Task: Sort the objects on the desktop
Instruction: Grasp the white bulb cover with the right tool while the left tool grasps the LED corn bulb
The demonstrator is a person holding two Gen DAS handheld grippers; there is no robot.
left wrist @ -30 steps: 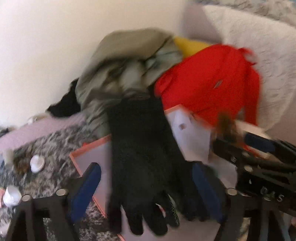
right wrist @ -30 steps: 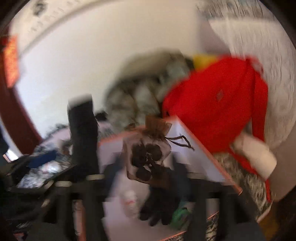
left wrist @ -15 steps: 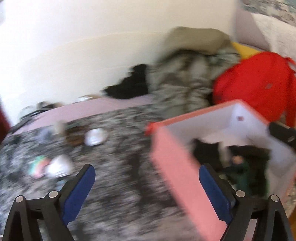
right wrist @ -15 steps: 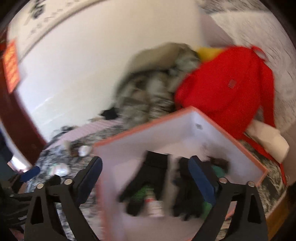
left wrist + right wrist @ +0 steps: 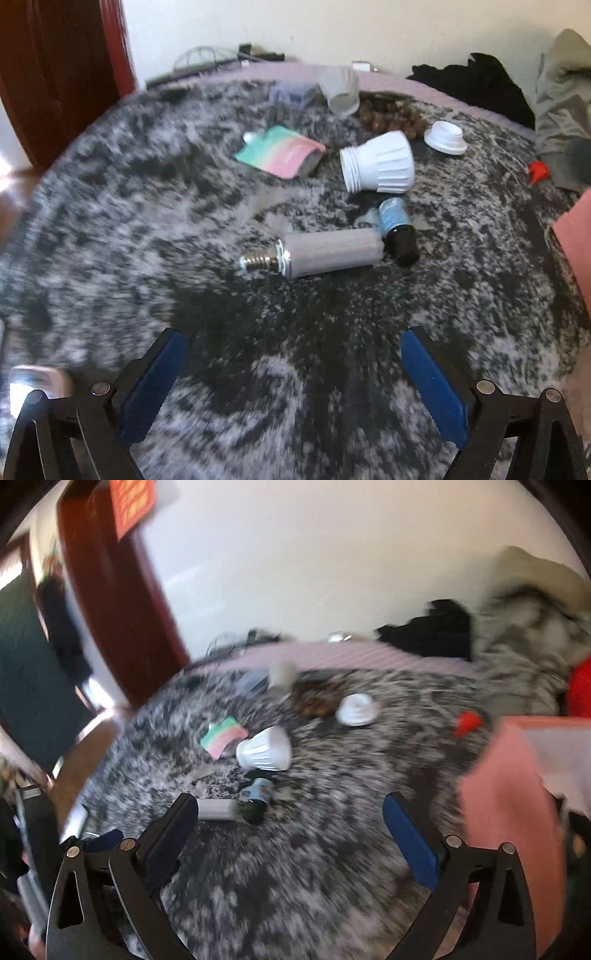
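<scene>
Shaggy grey rug (image 5: 147, 221); ribbed white bulb base (image 5: 376, 162).

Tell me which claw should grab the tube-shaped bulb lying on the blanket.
Probably left. The left claw is open and empty, with the tube-shaped bulb straight ahead. In the right wrist view, the bulb lies off-centre, partly hidden behind one finger.
</scene>
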